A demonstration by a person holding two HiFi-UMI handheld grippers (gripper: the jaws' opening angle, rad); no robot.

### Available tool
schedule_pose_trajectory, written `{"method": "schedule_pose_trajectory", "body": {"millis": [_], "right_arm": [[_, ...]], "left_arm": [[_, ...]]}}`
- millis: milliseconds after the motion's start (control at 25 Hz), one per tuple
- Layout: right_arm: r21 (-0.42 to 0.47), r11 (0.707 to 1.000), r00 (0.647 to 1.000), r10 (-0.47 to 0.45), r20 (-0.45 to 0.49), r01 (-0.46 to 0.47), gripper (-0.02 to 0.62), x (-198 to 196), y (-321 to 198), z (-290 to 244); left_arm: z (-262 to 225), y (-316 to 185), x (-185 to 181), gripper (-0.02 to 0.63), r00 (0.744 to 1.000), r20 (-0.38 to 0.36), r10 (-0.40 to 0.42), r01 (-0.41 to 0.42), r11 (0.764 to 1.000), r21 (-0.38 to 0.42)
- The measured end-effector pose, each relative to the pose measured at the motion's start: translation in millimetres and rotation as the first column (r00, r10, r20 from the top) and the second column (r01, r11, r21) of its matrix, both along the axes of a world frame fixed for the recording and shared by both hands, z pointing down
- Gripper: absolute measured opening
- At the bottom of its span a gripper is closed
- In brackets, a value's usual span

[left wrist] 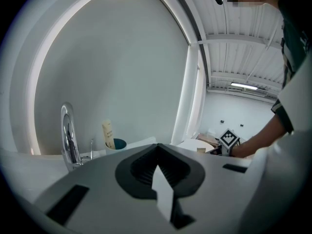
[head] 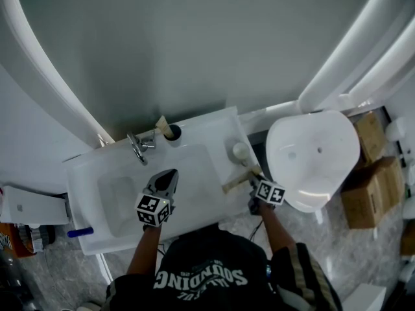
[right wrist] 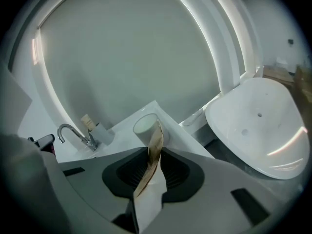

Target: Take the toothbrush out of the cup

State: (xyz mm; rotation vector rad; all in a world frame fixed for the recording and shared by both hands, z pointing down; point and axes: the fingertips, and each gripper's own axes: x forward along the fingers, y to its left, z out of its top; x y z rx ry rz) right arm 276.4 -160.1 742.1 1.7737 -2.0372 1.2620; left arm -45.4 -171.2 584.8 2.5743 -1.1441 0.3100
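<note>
On the sink counter (head: 201,131), the cup (head: 241,151) stands right of the faucet (head: 137,146), toothbrush (head: 235,183) before it.

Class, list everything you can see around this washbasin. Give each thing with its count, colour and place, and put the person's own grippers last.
sink: 1, white, centre
tap: 1, chrome, back edge of sink
dark cup: 1, teal, right of tap, holding a cream tube
white cup: 1, white, right edge of sink
toothbrush: 1, tan, outside the white cup, near sink's right front corner
small blue item: 1, blue, sink's left front edge
rounded tub: 1, white, right of sink
cardboard boxes: at least 2, brown, far right
flat box: 1, white, left of sink
left gripper: 1, grey, over the sink bowl, shut, empty
right gripper: 1, grey, shut on the toothbrush
</note>
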Motion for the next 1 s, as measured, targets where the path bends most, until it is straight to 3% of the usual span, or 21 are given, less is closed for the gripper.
{"method": "schedule_pose_trajectory", "body": {"millis": [360,640,800,1000], "right_arm": [[-0.094,0.996,0.978,-0.016,-0.209,-0.003,0.138,24.4,2.7,20.2],[-0.076,0.994,0.961,0.049,-0.274,-0.073,0.167,47.2,2.2,7.0],[-0.099,0.992,0.948,0.04,-0.315,-0.075,0.193,59.6,3.1,7.1],[-0.048,0.996,0.95,0.056,-0.308,-0.074,0.193,60.7,-3.2,-6.4]], "left_arm": [[2.6,0.8,-1.3,0.0,1.0,0.0,0.001,-0.001,1.0,-0.01],[0.7,0.2,-0.4,0.0,1.0,-0.009,0.001,-0.002,1.0,-0.006],[0.4,0.0,1.0,0.0,1.0,-0.011,0.005,-0.005,1.0,-0.007],[1.2,1.8,4.4,0.0,1.0,-0.01,0.009,-0.009,1.0,-0.007]]}}
